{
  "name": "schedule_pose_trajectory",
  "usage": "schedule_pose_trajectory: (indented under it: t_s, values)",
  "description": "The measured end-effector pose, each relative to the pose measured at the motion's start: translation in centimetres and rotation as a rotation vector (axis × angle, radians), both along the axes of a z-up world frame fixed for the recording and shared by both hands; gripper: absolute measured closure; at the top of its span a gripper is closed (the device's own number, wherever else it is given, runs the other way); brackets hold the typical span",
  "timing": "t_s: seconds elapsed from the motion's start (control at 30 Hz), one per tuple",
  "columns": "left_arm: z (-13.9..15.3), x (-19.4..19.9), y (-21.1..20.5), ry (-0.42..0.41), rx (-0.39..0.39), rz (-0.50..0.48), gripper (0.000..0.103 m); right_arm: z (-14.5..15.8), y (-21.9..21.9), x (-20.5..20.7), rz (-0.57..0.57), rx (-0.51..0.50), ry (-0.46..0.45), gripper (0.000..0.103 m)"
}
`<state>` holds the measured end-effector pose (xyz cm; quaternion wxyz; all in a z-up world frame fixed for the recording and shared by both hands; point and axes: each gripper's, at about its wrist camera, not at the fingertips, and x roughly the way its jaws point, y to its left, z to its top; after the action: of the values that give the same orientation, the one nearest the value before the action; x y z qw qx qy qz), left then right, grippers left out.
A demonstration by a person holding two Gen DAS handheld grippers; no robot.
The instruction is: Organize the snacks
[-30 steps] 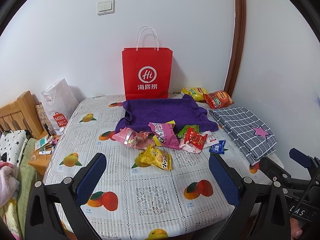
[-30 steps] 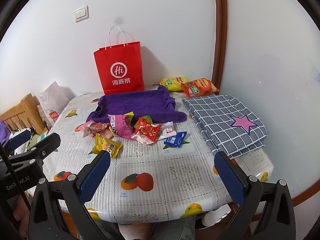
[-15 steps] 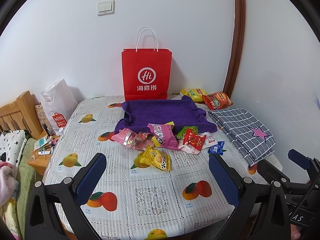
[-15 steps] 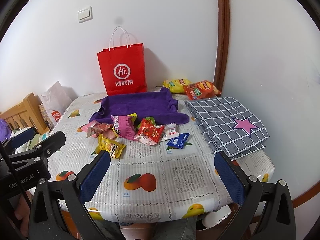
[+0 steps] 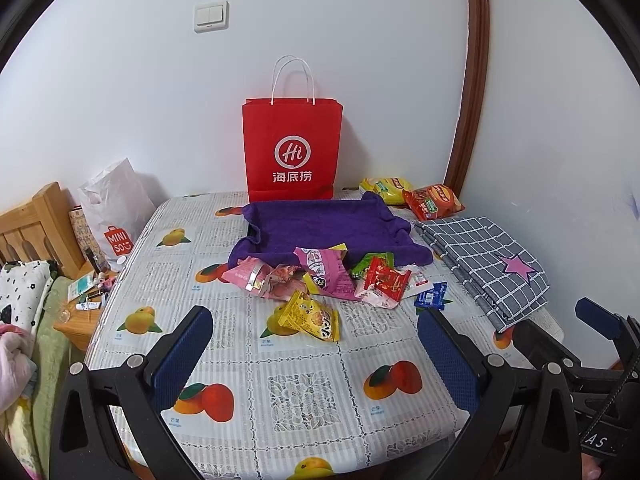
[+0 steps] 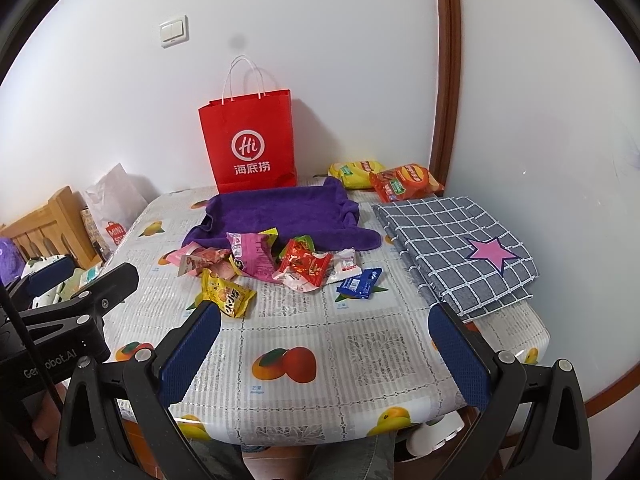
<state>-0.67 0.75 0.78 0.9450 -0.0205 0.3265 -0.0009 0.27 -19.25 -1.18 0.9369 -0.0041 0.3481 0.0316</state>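
Observation:
Several snack packets lie in a loose pile mid-table: a yellow packet (image 5: 312,320) (image 6: 226,294), a pink bag (image 5: 328,276) (image 6: 252,254), a red packet (image 5: 386,284) (image 6: 306,268), a small blue packet (image 5: 431,296) (image 6: 360,282). Behind them lies a purple towel (image 5: 324,226) (image 6: 280,212) shaped like a tray. My left gripper (image 5: 316,354) is open and empty above the near table. My right gripper (image 6: 324,350) is open and empty, also short of the pile.
A red paper bag (image 5: 292,148) (image 6: 250,148) stands against the wall. Yellow and red chip bags (image 5: 412,196) (image 6: 388,178) lie at the back right. A folded grey checked cloth (image 5: 484,260) (image 6: 456,248) lies right. A bedside stand and white bag (image 5: 112,208) are left.
Both grippers have drifted slightly; the right view has shifted so the table sits a little lower and nearer. Nothing on the table has moved.

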Motion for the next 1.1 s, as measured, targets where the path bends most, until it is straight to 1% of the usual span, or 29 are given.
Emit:
schedule_pose_trajectory:
  t_s: [0.6,0.87,1.0,1.1]
  values:
    - [-0.1,0.0,-0.2,0.004,-0.014,-0.013,0.000,0.1,-0.1,-0.5,0.006,0.011,-0.014,0.001]
    - [-1.9,1.3,0.4,0.031,-0.022,-0.015,0.000,-0.7,0.0,0.2,0.002,0.021,-0.012,0.001]
    - [-3.2,2.2,0.9,0.052,-0.025,-0.009,0.000,-2.2,-0.4,1.4,-0.019,0.021,0.018,0.001]
    - [-5.0,3.1,1.5,0.089,-0.027,-0.002,0.000,-3.8,-1.0,2.7,-0.042,0.015,0.057,0.001]
